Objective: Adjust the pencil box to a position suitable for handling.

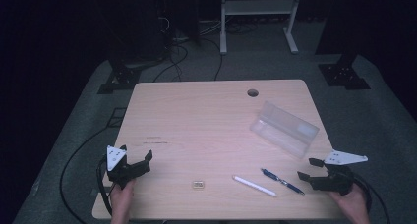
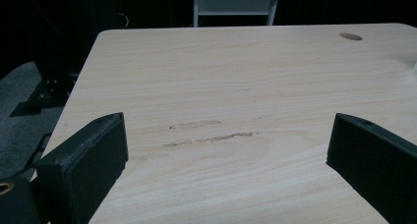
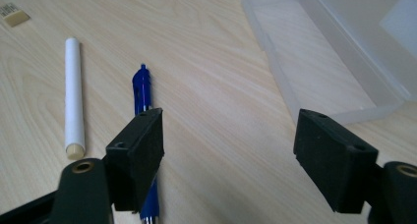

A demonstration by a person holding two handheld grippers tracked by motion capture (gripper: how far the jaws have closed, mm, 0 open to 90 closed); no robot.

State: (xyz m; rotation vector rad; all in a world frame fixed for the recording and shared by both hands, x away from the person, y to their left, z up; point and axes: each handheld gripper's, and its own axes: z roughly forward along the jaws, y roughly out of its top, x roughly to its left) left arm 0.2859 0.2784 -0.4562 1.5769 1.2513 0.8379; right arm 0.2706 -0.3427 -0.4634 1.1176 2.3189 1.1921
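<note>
Dark floor and cables surrounded the pale wooden table [image 1: 206,116]. Near its front edge lay a blue pen [image 1: 282,181] and a white pen [image 1: 254,185] side by side, a small eraser [image 1: 198,184] further left, and a clear plastic case [image 1: 284,128] behind them. One right hand-held gripper [image 1: 311,168] hovered just beside the blue pen, jaws wide apart and empty. At the front left corner, the left hand-held gripper [image 1: 136,154] also stood open over bare wood.
</note>
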